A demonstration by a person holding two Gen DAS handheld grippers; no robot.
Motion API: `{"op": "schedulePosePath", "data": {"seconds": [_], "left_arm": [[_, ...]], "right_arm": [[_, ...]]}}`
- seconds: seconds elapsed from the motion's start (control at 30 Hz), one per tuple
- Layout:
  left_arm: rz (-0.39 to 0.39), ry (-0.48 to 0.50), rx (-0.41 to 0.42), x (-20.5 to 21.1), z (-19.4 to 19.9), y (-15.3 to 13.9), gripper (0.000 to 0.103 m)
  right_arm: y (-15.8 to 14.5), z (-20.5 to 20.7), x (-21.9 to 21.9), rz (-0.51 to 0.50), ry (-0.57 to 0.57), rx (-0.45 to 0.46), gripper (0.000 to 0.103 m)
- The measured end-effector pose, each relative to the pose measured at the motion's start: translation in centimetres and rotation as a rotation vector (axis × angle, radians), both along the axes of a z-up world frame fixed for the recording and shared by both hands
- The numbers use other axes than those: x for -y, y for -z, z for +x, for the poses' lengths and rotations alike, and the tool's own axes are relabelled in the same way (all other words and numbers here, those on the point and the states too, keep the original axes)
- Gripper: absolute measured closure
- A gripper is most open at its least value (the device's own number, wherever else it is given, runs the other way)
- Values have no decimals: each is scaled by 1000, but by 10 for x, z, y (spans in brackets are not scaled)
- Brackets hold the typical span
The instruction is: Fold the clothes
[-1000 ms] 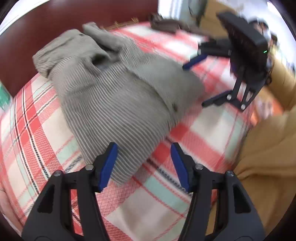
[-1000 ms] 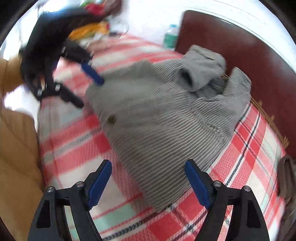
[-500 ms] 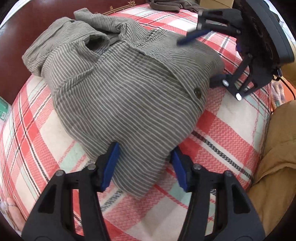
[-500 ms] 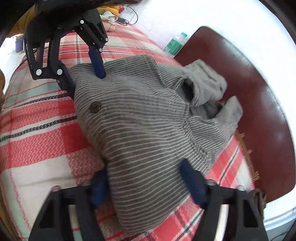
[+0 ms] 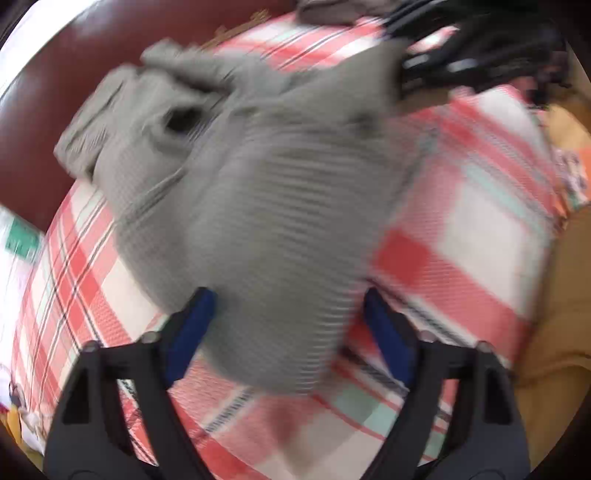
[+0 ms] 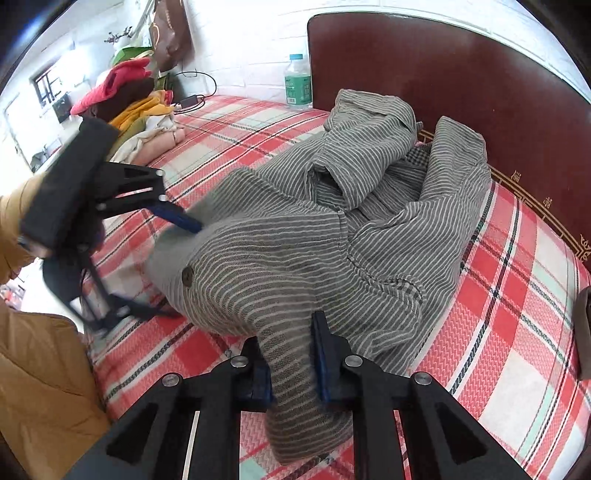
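Note:
A grey striped shirt (image 6: 332,240) lies crumpled on the red plaid bed sheet (image 6: 517,332), collar toward the headboard. My right gripper (image 6: 290,332) is closing, and its blue pads pinch a fold of the shirt's near hem. In the blurred left wrist view the shirt (image 5: 277,206) bulges up between the jaws of my left gripper (image 5: 288,299). Those jaws are opening, and its pads stand apart from the cloth on the right side. The right wrist view shows the left gripper (image 6: 184,269) straddling the shirt's buttoned corner. The right gripper (image 5: 406,62) is a dark blur at the shirt's far corner.
A dark red headboard (image 6: 461,74) runs behind the shirt, with a plastic bottle (image 6: 297,81) beside it. A heap of clothes (image 6: 140,110) sits at the bed's far left. A person's mustard jacket (image 6: 40,369) fills the left edge. A dark garment (image 5: 332,9) lies farther off.
My right gripper's jaws have come together on the shirt's hem, and that corner has lifted. The left jaws have widened slightly around the cloth. The left wrist view has become blurred.

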State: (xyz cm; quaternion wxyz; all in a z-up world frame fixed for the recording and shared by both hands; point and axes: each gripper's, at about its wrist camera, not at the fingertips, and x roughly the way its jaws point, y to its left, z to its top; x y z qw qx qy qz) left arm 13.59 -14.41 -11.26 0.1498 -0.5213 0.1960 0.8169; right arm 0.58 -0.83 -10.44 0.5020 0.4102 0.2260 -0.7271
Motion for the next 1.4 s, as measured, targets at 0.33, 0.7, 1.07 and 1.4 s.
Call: {"op": "schedulePosePath", "data": {"seconds": [0.33,0.7,1.07,1.4], "left_arm": [[160,59,65,25,21,-48,84],[210,172,114,19,50,-85,84],[166,-70,-35,74,-72,-153,83],[145,-324,-41,96,-180,-117,80]], "right_arm": [[-10,27,-12,-3,-70,49,91],[-58,66,-37,-36,-166,72,91],[-115,-54,6,-59,-5,-60,93],[-73,-176,52,-23,125,58,93]]}}
